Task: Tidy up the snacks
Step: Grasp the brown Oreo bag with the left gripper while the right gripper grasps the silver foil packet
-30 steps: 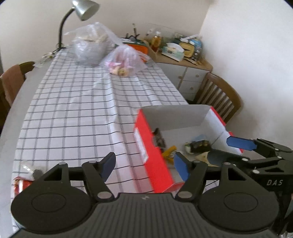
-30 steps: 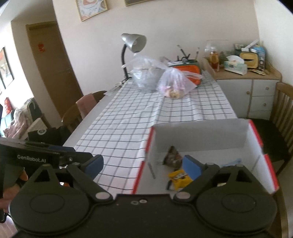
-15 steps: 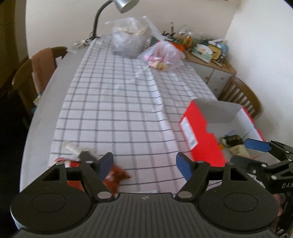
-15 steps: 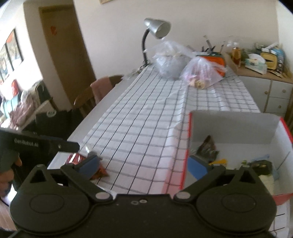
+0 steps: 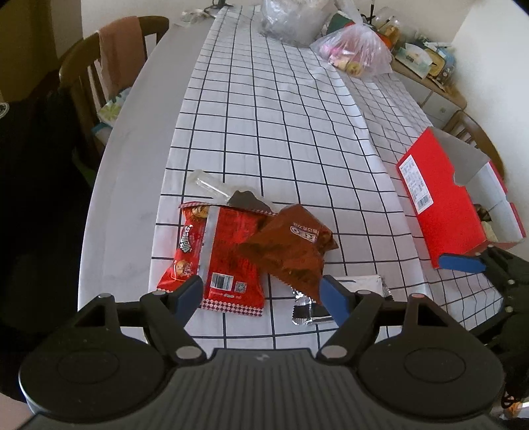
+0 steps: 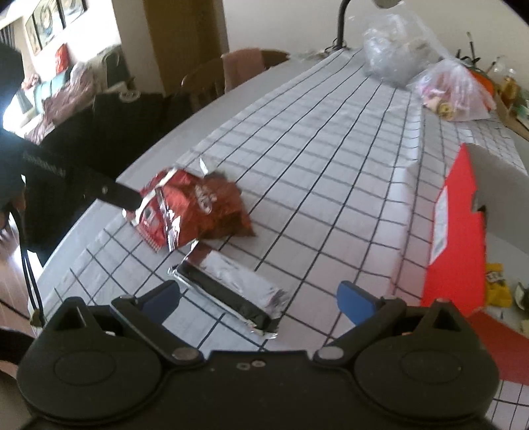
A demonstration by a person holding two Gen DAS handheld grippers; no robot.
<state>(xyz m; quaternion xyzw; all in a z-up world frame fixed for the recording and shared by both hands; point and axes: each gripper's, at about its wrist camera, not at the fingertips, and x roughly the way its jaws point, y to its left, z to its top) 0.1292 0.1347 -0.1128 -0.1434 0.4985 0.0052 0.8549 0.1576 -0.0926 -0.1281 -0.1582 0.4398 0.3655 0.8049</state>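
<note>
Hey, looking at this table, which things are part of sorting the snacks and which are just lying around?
Part of the job:
- red snack packet
- brown Oreo packet
- silver foil bar
- clear wrapper
- red box, already holding snacks

Just lying about:
- two plastic bags
- desk lamp
- chair with cloth
- cluttered sideboard

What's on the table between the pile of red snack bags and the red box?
Only bare checked tablecloth lies between the snack bags and the red box; the left wrist view shows it.
</note>
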